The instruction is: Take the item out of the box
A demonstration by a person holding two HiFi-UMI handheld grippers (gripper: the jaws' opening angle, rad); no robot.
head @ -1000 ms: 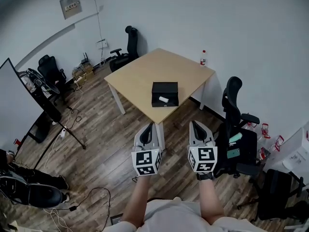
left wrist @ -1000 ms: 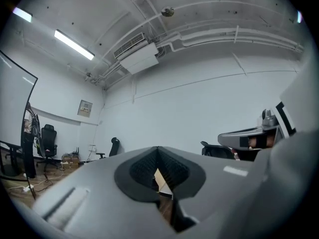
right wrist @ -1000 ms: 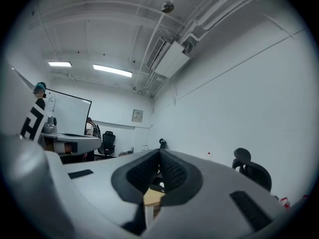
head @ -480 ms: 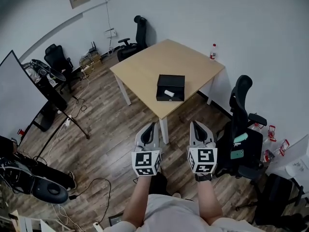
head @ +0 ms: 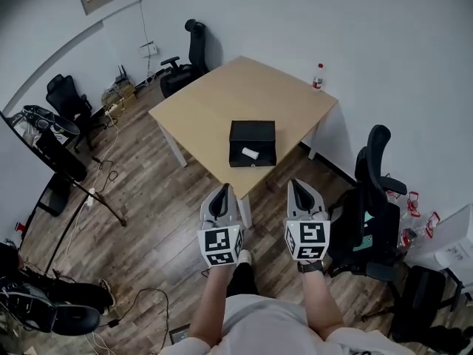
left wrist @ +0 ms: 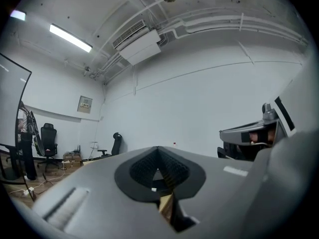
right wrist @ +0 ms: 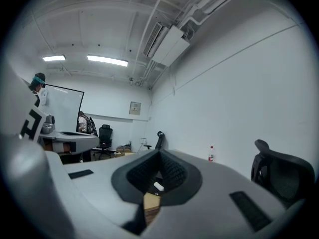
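Open black rectangular box (head: 252, 143) on pale wooden desk (head: 214, 109)
Small white cylinder (head: 250, 154) lies inside; left gripper (head: 224, 191) and right gripper (head: 298, 186) hover short of the desk, fingers together, empty

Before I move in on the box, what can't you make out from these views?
- White item in the black box: too small in the head view to identify.
- Box, both gripper views: the shut jaws of the left gripper and right gripper cover it; only a sliver shows.
- Bottle label: too small, head view.
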